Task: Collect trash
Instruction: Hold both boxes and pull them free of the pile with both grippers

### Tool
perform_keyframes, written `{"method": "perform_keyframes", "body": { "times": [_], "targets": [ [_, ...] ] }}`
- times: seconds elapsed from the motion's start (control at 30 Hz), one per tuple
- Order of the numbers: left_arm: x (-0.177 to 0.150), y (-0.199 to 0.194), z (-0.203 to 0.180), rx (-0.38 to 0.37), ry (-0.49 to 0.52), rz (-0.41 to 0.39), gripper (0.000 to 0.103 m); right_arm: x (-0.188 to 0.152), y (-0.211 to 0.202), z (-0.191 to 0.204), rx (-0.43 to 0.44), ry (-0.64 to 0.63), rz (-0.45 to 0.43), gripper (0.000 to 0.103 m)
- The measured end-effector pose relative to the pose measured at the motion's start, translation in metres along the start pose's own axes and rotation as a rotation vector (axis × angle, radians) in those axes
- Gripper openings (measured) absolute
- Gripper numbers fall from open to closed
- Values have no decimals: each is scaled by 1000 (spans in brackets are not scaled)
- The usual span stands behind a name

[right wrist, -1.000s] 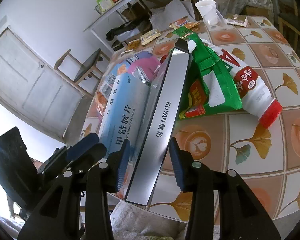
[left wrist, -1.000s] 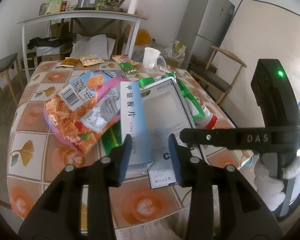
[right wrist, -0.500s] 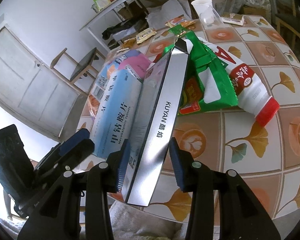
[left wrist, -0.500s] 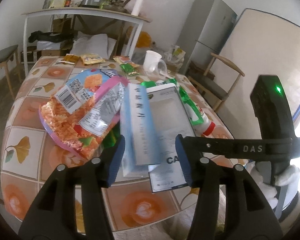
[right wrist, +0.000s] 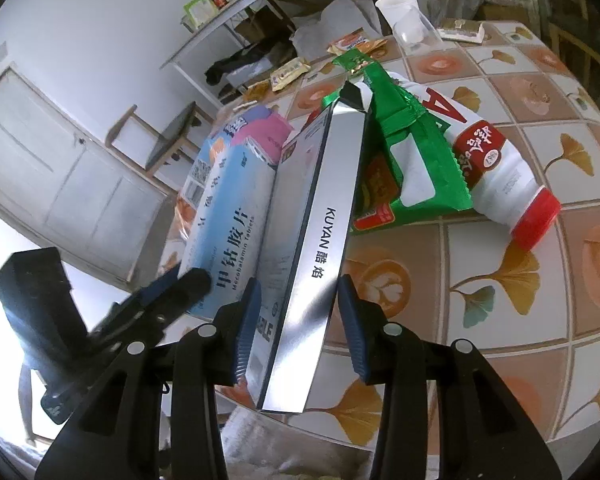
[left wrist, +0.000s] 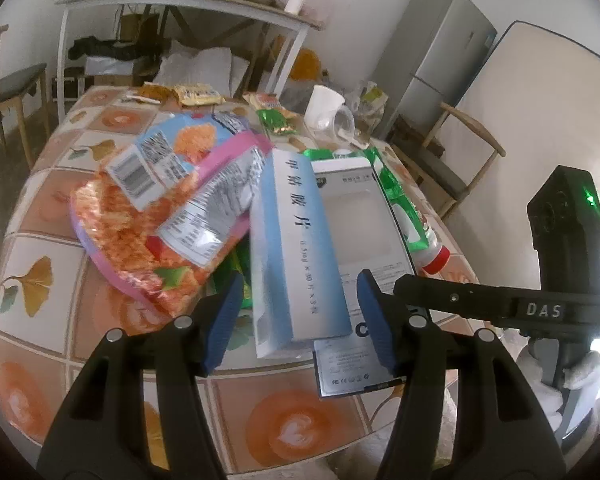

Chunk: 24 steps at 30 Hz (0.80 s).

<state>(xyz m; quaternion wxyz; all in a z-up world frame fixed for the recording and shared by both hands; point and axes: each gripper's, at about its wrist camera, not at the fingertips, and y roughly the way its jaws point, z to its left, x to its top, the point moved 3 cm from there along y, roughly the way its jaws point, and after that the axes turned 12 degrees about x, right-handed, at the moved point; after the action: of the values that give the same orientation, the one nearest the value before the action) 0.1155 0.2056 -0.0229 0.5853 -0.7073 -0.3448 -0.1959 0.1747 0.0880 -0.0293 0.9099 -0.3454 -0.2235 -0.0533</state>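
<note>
A: Left wrist view first. What's the left hand-held gripper point(left wrist: 298, 316) doing?

B: Jaws spread, they've just been opening. Pale blue medicine box point(left wrist: 296, 240) sits between the blue pads but has a gap on both sides, so no pinch. Its near end hangs over the counter point(left wrist: 40, 272) edge, the far end leans on the trash pile.

A: Pile contents?

B: Orange and pink snack bag point(left wrist: 156, 208) to the left of the blue box, a silver flat box point(left wrist: 364, 232) to the right with a green wrapper point(left wrist: 400, 204) past it, and a red-capped white bottle point(left wrist: 434, 256) peeking out at the right. Farther back a white paper cup point(left wrist: 324, 106) upright, next to a clear cup on its side. The right hand-held gripper's point(left wrist: 412, 292) finger crosses in from the right, lying over the silver box.

A: Right wrist view?

B: Right hand-held gripper point(right wrist: 296, 324) pinches the silver flat box point(right wrist: 324, 240) on edge, both pads pressed on its faces, "KUYAN" side facing up. Near end sticks out past the counter point(right wrist: 500, 360) rim. Blue medicine box point(right wrist: 228, 240) just beside it on the left, touching. Left hand-held gripper point(right wrist: 180, 284) comes in low left at that box's near end; grip not readable from here.

A: Rest?

B: Green wrapper point(right wrist: 412, 160) and white bottle point(right wrist: 496, 176) lie on the tiles to the right of the silver box, bottle cap pointing toward the camera. Paper cup point(right wrist: 400, 12) at the far edge.
</note>
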Motion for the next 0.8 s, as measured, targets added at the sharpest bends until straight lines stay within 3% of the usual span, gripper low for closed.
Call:
{"method": "perform_keyframes", "body": {
  "times": [0.23, 0.57, 0.63, 0.8],
  "targets": [
    [-1, 12, 0, 3, -26, 63, 41, 4, 0, -11, 88, 66, -20, 39],
    [-3, 12, 0, 18, -45, 63, 38, 2, 8, -3, 28, 30, -26, 39],
    [-3, 10, 1, 27, -50, 58, 37, 1, 6, 1, 11, 5, -30, 31],
    [-2, 5, 4, 25, -74, 47, 35, 0, 1, 12, -19, -50, -47, 30]
  ]
}}
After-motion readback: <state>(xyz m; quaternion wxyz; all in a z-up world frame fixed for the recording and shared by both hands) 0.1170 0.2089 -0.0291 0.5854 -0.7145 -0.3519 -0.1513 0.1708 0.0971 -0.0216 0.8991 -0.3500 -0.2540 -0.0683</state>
